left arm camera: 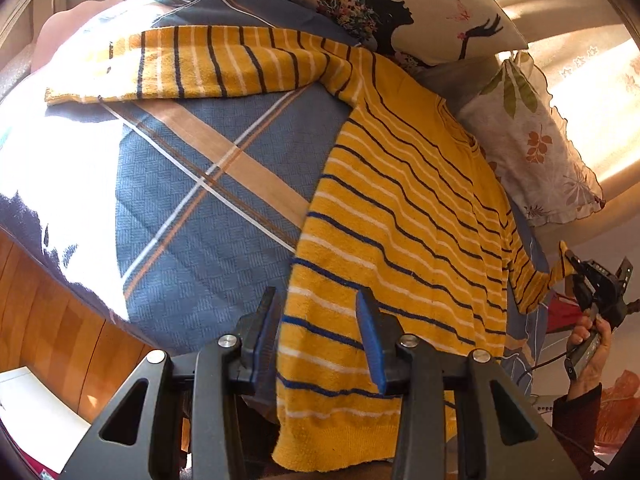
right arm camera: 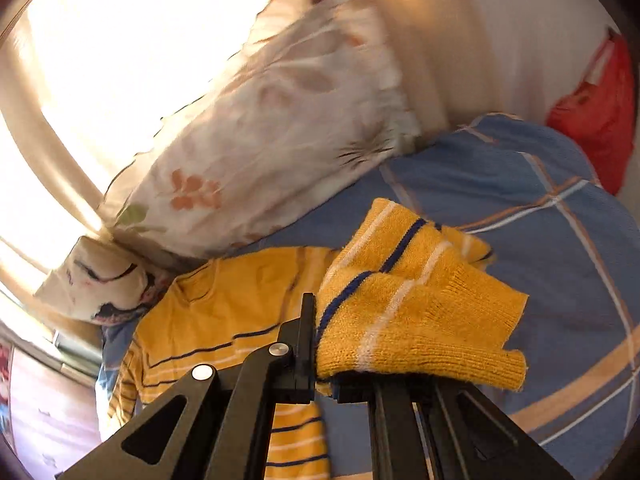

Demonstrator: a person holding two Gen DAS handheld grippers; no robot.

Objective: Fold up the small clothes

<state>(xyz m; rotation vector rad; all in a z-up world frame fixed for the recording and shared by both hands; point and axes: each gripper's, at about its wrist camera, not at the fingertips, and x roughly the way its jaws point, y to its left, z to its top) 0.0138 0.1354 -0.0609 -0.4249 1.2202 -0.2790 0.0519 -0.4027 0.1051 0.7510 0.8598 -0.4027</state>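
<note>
A yellow sweater (left arm camera: 400,216) with dark blue and white stripes lies spread on the bed, one sleeve (left arm camera: 208,60) stretched out to the far left. My left gripper (left arm camera: 318,336) hangs over the bottom hem. Its blue pads stand apart, with flat fabric running between them and draping towards the camera. My right gripper (right arm camera: 320,320) is shut on the cuff of the other sleeve (right arm camera: 416,320), which bunches over its right finger. In the left wrist view this gripper (left arm camera: 572,260) holds that sleeve end lifted off the bed at the right, with a hand (left arm camera: 592,344) behind it.
A blue plaid bedcover (left arm camera: 200,220) lies under the sweater. A leaf-print pillow (left arm camera: 532,152) and a cushion with a silhouette (left arm camera: 400,4) sit along the far side by bright curtains. A wooden bed frame (left arm camera: 60,320) is at lower left, and a red bag (right arm camera: 596,116) at right.
</note>
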